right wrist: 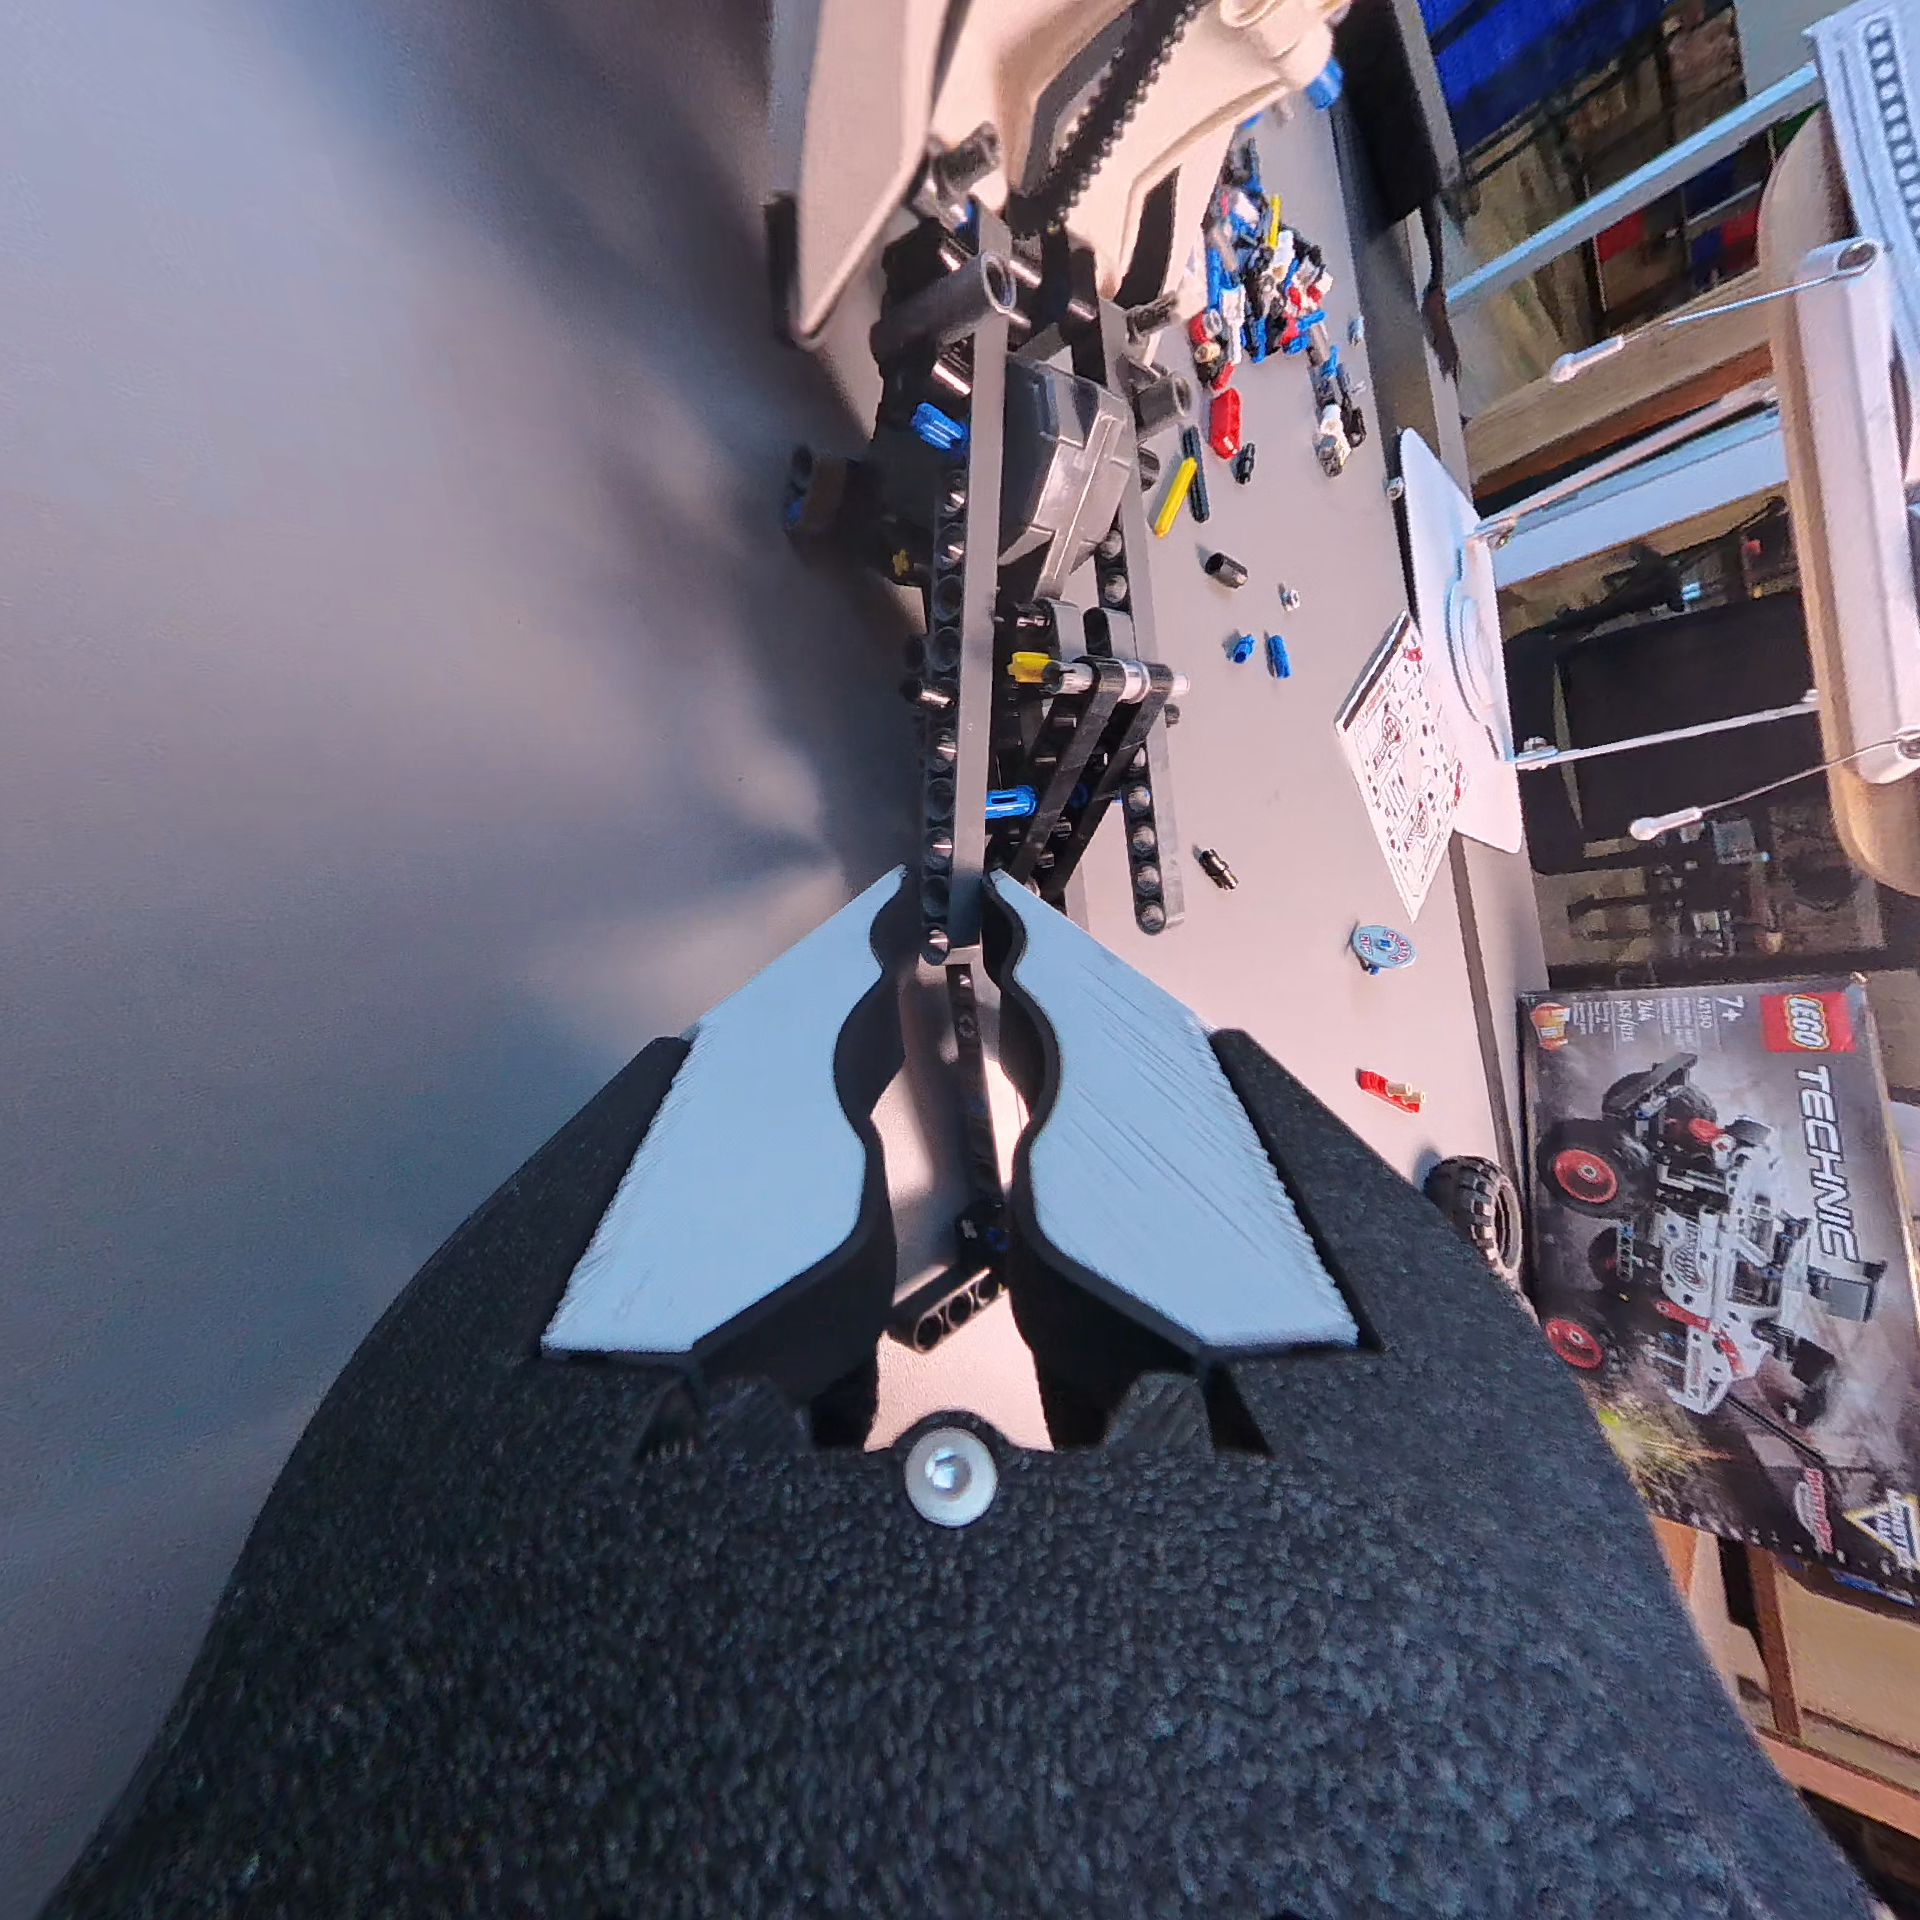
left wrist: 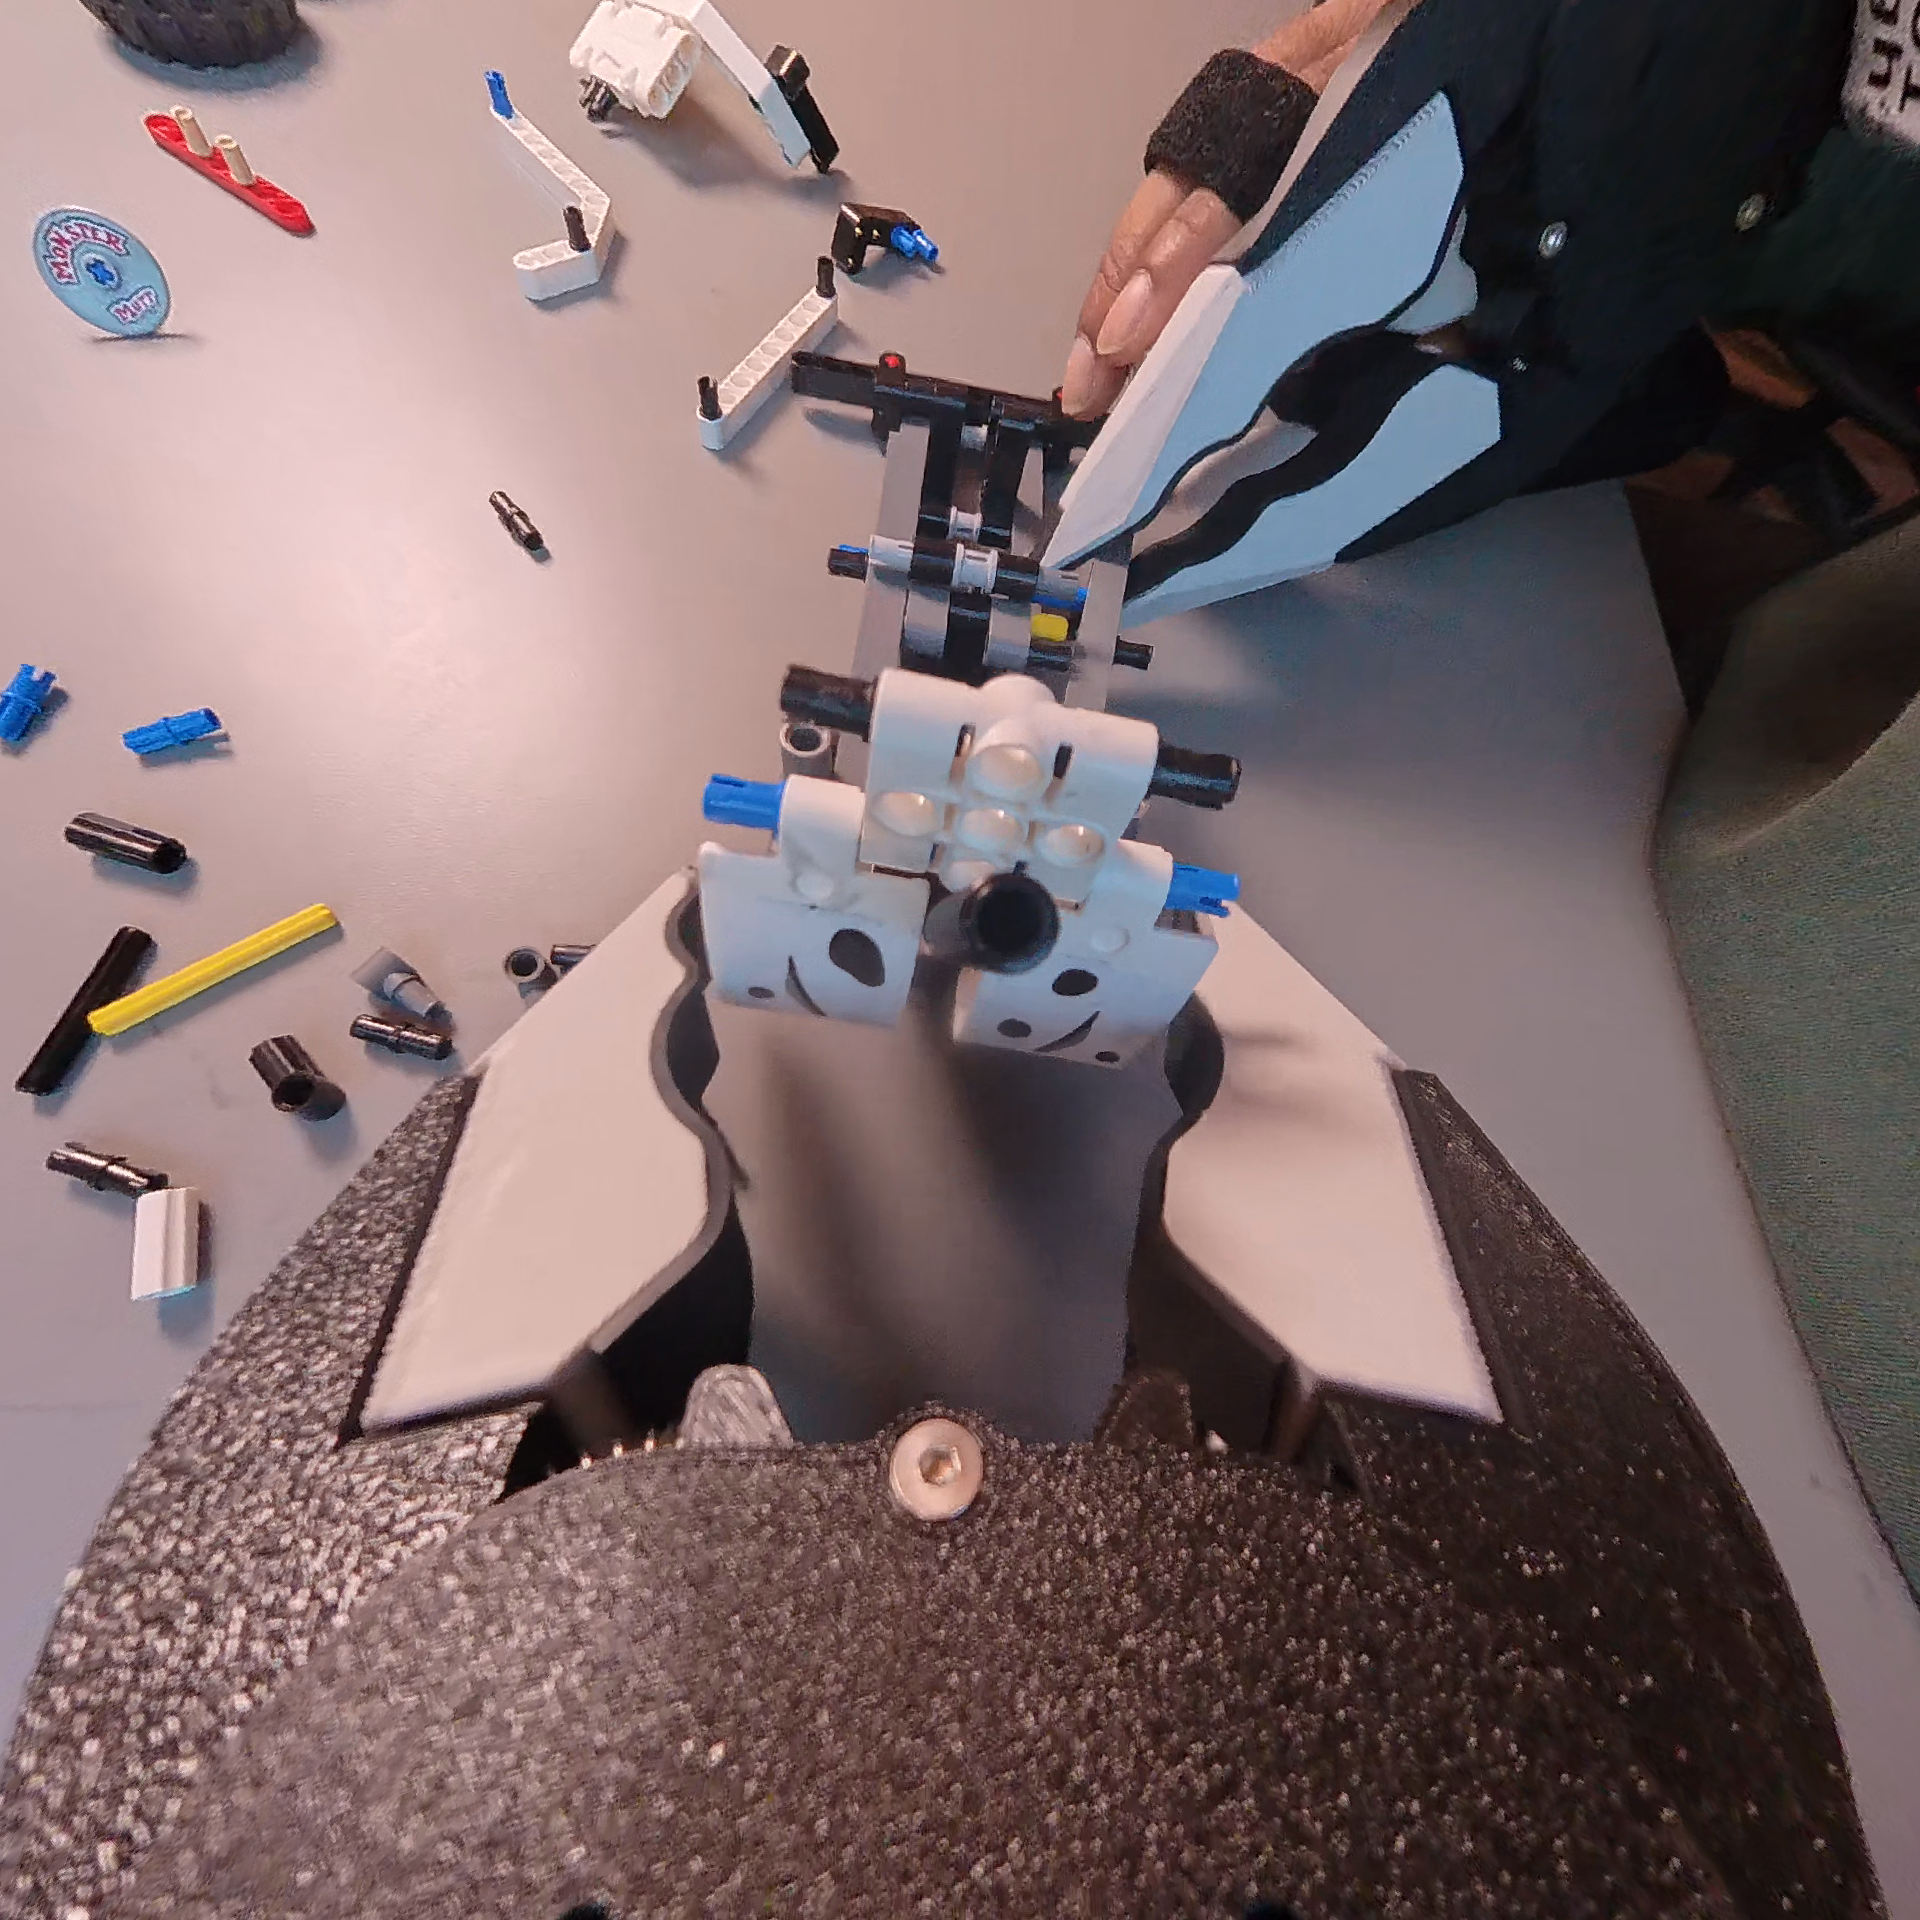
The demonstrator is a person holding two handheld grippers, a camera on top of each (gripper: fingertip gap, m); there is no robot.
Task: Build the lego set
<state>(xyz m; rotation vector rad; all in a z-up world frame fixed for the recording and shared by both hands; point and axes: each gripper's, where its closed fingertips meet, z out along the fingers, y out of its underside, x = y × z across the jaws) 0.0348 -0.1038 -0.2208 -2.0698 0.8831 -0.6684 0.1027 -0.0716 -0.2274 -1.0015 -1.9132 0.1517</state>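
The lego chassis (left wrist: 987, 592) is a long frame of grey and black beams with a white block (left wrist: 997, 821) at its near end. My left gripper (left wrist: 951, 904) is shut on that white block. My right gripper (left wrist: 1091, 582) comes in from the upper right and pinches the chassis's right grey beam. In the right wrist view my right gripper (right wrist: 956, 894) is shut on the end of the long grey beam (right wrist: 977, 644). The left gripper's pale fingers (right wrist: 883, 125) hold the far end. The chassis is held between both grippers just above the table.
Loose parts lie on the grey table to the left: a yellow axle (left wrist: 213, 971), blue pins (left wrist: 171, 730), white beams (left wrist: 561, 197), a red beam (left wrist: 229, 171), a round disc (left wrist: 101, 270). The set's box (right wrist: 1704, 1247), a sticker sheet (right wrist: 1403, 769) and a tyre (right wrist: 1475, 1205) are at the table's edge. The left gripper's tips are roughly 9 cm from the right gripper's.
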